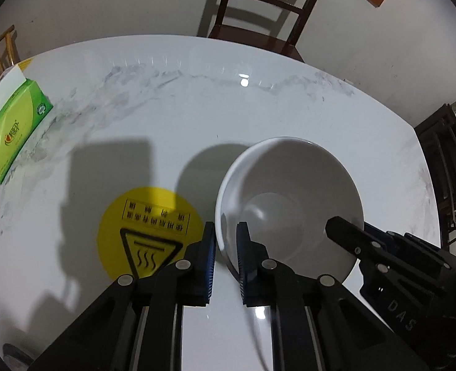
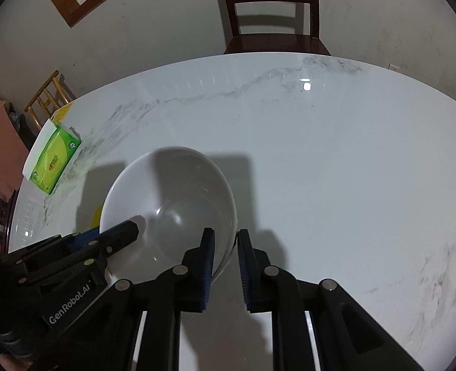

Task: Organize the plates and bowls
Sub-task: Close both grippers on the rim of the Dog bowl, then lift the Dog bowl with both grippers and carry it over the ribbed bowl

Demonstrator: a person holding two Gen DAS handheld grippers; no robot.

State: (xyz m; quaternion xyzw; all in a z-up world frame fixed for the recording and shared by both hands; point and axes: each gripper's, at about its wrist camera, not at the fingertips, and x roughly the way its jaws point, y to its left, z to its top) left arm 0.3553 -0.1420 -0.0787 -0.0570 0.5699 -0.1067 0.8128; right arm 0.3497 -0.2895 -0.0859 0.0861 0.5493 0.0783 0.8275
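Note:
A white bowl (image 1: pixel 289 191) (image 2: pixel 172 191), empty inside, is on or just above the white marble table (image 1: pixel 197 108) (image 2: pixel 320 154); I cannot tell if it touches. My left gripper (image 1: pixel 226 241) (image 2: pixel 110 232) is shut on the bowl's left rim, one finger inside and one outside. My right gripper (image 2: pixel 225 244) (image 1: pixel 351 228) is shut on the opposite, right rim in the same way. Both point steeply down. No plate or other bowl is in view.
A round yellow hot-surface sticker (image 1: pixel 147 232) (image 2: pixel 95 216) lies on the table just left of the bowl. A green tissue box (image 1: pixel 14 133) (image 2: pixel 56 160) lies at the left edge. A dark wooden chair (image 1: pixel 259 9) (image 2: pixel 274 15) stands beyond the far edge.

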